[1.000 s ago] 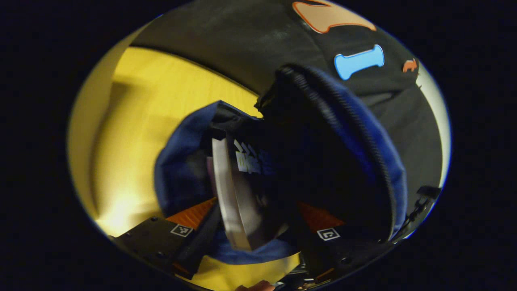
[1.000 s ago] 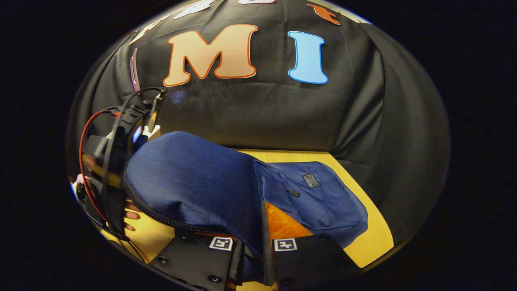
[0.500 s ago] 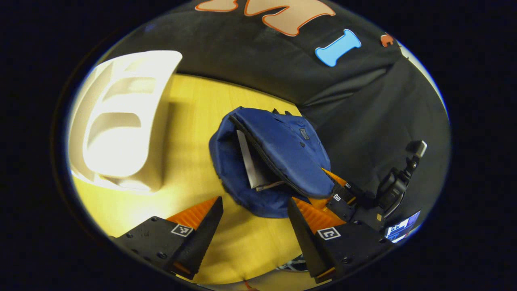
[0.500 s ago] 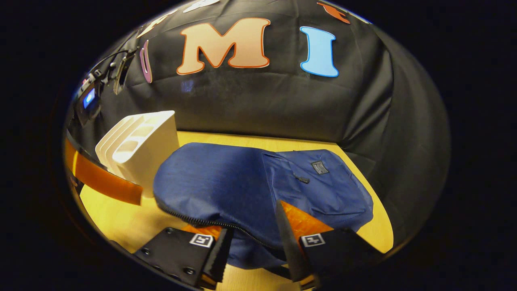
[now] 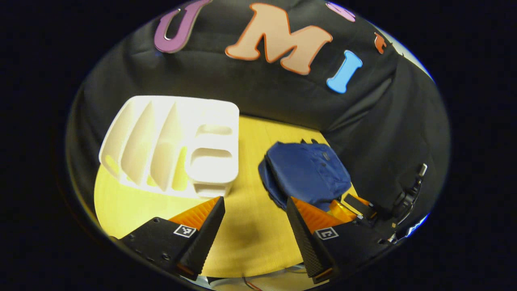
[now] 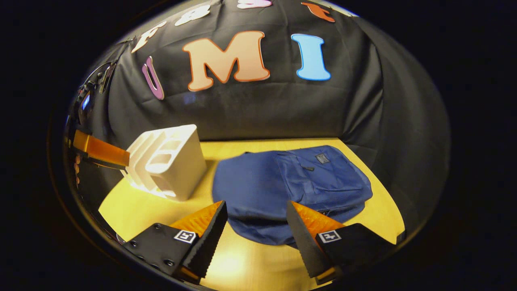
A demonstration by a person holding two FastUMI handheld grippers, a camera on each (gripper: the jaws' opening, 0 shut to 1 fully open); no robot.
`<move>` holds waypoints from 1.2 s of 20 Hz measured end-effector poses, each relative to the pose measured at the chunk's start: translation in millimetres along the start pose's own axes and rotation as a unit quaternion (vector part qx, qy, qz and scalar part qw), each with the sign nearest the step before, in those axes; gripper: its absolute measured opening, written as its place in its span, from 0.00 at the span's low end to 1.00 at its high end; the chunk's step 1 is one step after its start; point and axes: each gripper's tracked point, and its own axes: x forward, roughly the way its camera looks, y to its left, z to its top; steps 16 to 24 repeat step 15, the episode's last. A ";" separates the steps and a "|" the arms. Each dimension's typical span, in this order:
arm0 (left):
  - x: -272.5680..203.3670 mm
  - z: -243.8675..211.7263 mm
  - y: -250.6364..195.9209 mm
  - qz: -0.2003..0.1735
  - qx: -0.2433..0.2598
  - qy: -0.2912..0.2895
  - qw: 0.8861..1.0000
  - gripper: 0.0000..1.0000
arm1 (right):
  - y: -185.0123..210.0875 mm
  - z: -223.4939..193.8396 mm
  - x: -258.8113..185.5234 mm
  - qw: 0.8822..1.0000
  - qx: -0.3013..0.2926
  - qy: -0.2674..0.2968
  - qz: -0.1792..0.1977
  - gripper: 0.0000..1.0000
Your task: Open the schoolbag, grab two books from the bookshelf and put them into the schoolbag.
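In the left gripper view the left gripper [image 5: 254,226] hangs above the table [image 5: 250,242] with its two fingers spread wide apart and nothing between them, only bare yellow wood showing in the gap. In the right gripper view the right gripper [image 6: 255,230] is likewise spread apart and holds nothing; its fingers frame the near edge of the bag [image 6: 291,186] without touching it. The bag lies flat on the table [image 6: 242,262], its front pocket and small label facing up, its flap down over the mouth; whether the zip is drawn closed cannot be told from here. No book is in sight, so any inside it are hidden. In the left gripper view the bag [image 5: 309,173] sits just ahead of the right-hand finger, and beyond that finger the right gripper [image 5: 355,204] shows at the bag's near edge, with a dark mount [image 5: 404,194] rising behind it. The white shelf [image 5: 173,143] stands to the left of the bag, apart from it, its slanted slots bare. In the right gripper view the shelf [image 6: 167,161] stands just beside the bag's left end, and an orange finger [image 6: 101,150] of the left gripper reaches in from the left edge toward the shelf.
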 end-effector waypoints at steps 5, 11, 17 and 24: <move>-48.0 75.1 44.0 0.083 0.049 -0.148 0.984 0.89 | 43.6 78.5 -23.0 0.995 -0.024 -0.098 0.029 0.93; -90.2 111.9 84.2 0.176 0.032 -0.248 0.952 0.89 | 88.1 149.7 -41.4 0.978 -0.038 -0.197 0.053 0.92; -92.0 108.4 106.0 0.196 0.030 -0.245 0.949 0.89 | 90.6 158.2 -48.3 0.975 -0.019 -0.214 0.055 0.92; -92.0 108.4 106.0 0.196 0.030 -0.245 0.949 0.89 | 90.6 158.2 -48.3 0.975 -0.019 -0.214 0.055 0.92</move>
